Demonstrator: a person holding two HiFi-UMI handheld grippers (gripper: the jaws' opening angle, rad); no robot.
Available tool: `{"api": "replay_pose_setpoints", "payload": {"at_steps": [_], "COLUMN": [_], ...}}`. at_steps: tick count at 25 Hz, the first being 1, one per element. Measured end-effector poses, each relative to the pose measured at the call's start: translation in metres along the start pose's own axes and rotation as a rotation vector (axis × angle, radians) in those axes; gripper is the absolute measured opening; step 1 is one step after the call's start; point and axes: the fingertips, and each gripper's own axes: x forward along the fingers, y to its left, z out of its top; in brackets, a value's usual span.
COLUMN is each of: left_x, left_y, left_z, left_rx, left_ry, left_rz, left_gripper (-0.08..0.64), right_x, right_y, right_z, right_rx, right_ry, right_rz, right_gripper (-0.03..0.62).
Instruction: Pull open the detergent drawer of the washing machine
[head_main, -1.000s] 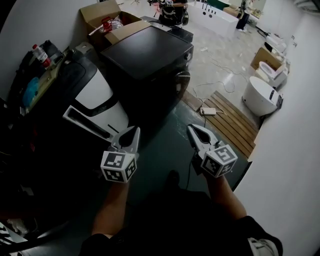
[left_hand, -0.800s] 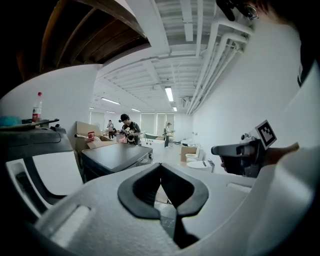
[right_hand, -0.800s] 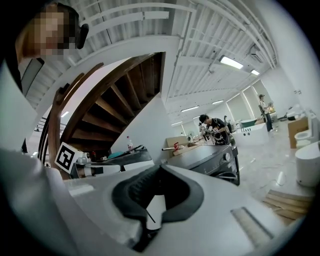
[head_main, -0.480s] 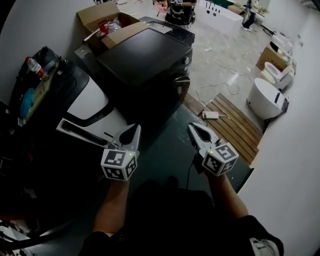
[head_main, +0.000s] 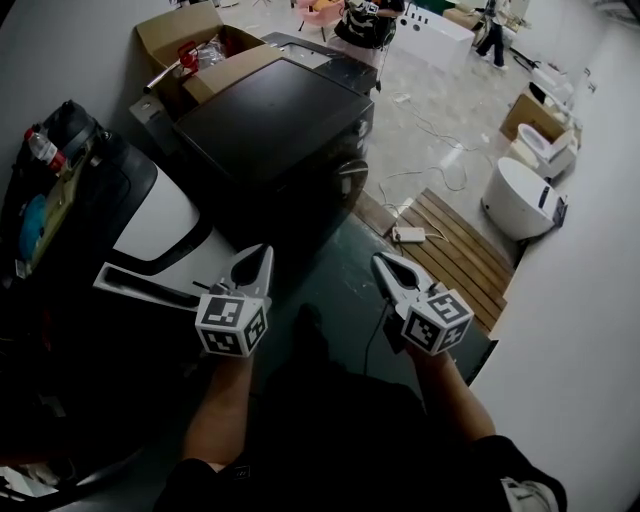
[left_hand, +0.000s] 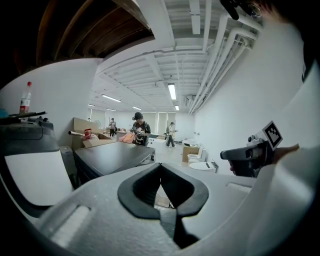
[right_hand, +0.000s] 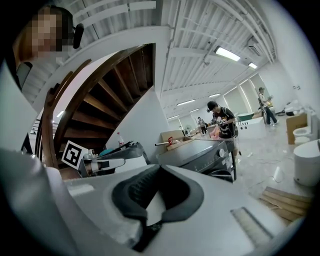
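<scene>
A black washing machine (head_main: 270, 120) stands ahead; it also shows in the left gripper view (left_hand: 112, 157) and the right gripper view (right_hand: 205, 150). To its left is a white and black machine (head_main: 150, 215) with a long white drawer-like tray (head_main: 140, 285) sticking out toward me. My left gripper (head_main: 262, 256) is shut and empty, just right of that tray's near end and apart from it. My right gripper (head_main: 381, 263) hangs over the dark floor, also shut on nothing. In both gripper views the jaw tips meet, left (left_hand: 160, 166) and right (right_hand: 159, 167).
An open cardboard box (head_main: 190, 45) sits behind the machines. A wooden slatted platform (head_main: 455, 245) and a power strip (head_main: 408, 235) with cable lie to the right. Farther right stand white sanitary fixtures (head_main: 520, 195). People stand at the far end (head_main: 365, 20). A bottle (head_main: 45, 150) is at the left.
Both grippers have moved forward and a little left, so the white tray now lies beside the left gripper. Both pairs of jaws stayed shut.
</scene>
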Motion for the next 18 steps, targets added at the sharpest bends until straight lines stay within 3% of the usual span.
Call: {"api": "replay_pose_setpoints", "payload": {"at_steps": [7, 12, 18], "left_x": [0.080, 0.136, 0.181], "left_y": [0.069, 0.114, 0.167], "left_z": [0.005, 0.022, 0.026], "left_rx": [-0.023, 0.044, 0.036], "left_ry": [0.019, 0.017, 0.050], "left_rz": [-0.004, -0.018, -0.027], "left_gripper": [0.011, 0.011, 0.011], "right_x": [0.091, 0.172, 0.251], "right_y": [-0.040, -0.059, -0.069], "right_z": [0.015, 0.035, 0.045], "right_rx": [-0.028, -0.052, -0.058], "right_ry": [0.075, 0.113, 0.161], "right_rz": [-0.017, 0.008, 0.041], "right_gripper": [0.003, 0.003, 0.003]}}
